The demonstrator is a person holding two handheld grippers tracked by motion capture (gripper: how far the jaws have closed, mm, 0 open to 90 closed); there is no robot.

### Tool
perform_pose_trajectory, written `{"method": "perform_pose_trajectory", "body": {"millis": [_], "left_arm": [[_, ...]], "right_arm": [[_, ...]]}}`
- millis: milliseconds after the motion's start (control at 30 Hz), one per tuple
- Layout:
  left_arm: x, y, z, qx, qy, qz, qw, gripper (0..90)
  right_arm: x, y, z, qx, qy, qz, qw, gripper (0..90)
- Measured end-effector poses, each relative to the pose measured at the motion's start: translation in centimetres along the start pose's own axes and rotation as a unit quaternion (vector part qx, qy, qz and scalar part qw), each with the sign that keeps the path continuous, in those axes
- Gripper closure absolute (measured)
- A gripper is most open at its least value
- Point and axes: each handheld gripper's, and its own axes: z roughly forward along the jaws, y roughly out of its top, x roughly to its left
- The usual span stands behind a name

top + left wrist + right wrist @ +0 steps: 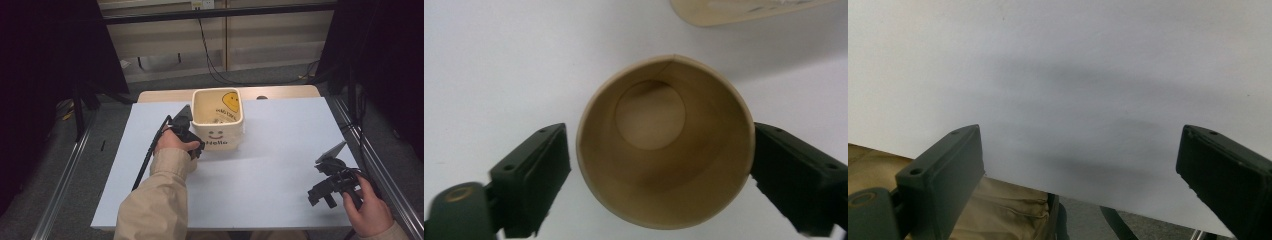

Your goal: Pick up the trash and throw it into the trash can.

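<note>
A brown paper cup (664,150) stands upright on the white table, seen from above with its mouth open and nothing inside. My left gripper (659,150) straddles it, open: the left jaw stands a little off the cup's wall, the right jaw is at or very near it. In the high view the left gripper (196,148) points down just in front of a cream bin (218,137), and the hand hides the cup. My right gripper (320,194) hovers open over the table's front right, nothing between its jaws (1080,150).
The cream square bin bears a yellow smiley and the word "Hello"; its lower edge (744,10) shows just beyond the cup. The white table sheet (280,145) ends close under the right gripper, with a beige sleeve (998,210) beyond the edge. Metal rails (380,165) flank the table.
</note>
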Motion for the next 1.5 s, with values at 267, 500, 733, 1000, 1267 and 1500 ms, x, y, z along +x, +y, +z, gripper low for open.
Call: {"method": "perform_pose_trajectory", "body": {"millis": [267,500,733,1000,1267,1500], "left_arm": [[0.4,-0.1,-0.6,0.012,-0.009,-0.016,0.9997,21.3],[1.2,0.1,-2.3,0.008,-0.008,-0.024,0.9997,21.9],[1.1,0.8,-5.0,0.001,-0.004,-0.024,0.9997,22.0],[1.0,1.8,-7.5,0.004,-0.005,-0.024,0.9997,22.0],[1.0,2.7,-10.1,0.000,-0.012,-0.031,0.9994,22.0],[1.2,3.4,-11.7,0.000,-0.016,-0.040,0.9991,22.2]], "right_arm": [[0.0,0.0,0.0,0.006,0.000,0.004,1.0000,4.7],[0.1,0.0,0.0,0.012,-0.001,0.006,0.9999,4.8],[0.0,0.0,0.0,0.013,-0.002,0.006,0.9999,4.8],[0.0,0.0,0.0,0.011,0.001,0.006,0.9999,4.7],[-0.3,0.0,-0.1,0.025,-0.001,0.009,0.9997,4.8],[-0.4,0.0,-0.2,0.025,0.003,0.024,0.9994,4.7]]}}
